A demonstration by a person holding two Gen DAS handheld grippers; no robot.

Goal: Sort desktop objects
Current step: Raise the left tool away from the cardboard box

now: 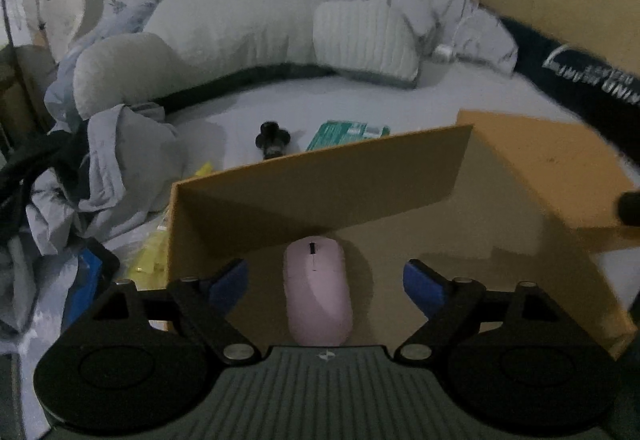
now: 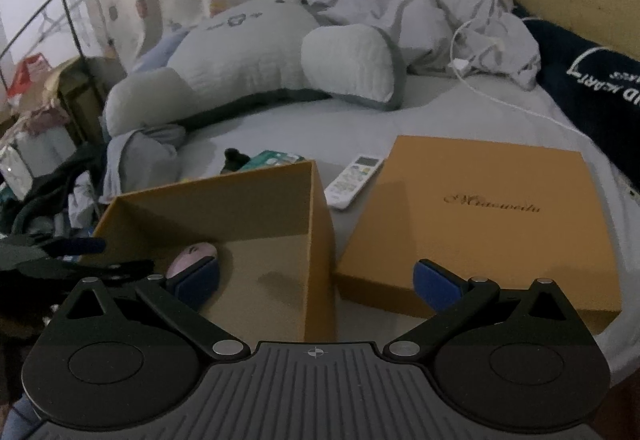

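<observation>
A pink computer mouse [image 1: 318, 290] lies on the floor of an open orange cardboard box [image 1: 320, 176]. My left gripper [image 1: 325, 286] is open above the box, its blue pads wide apart on either side of the mouse without touching it. In the right wrist view the mouse [image 2: 192, 256] shows in the box's [image 2: 316, 240] near left corner. My right gripper [image 2: 316, 286] is open and empty over the box's right wall. A white remote control [image 2: 354, 180] lies between the box and its lid [image 2: 480, 224]. A black knob-like object [image 1: 272, 138] and a green packet [image 1: 344, 132] lie beyond the box.
Everything sits on a bed with a grey sheet [image 2: 440, 108]. A large plush pillow [image 2: 248, 56], crumpled bedding [image 2: 420, 8] and a white charger cable [image 2: 500, 96] lie at the back. Clothes [image 1: 100, 168] and yellow packets [image 1: 152, 248] are piled left of the box.
</observation>
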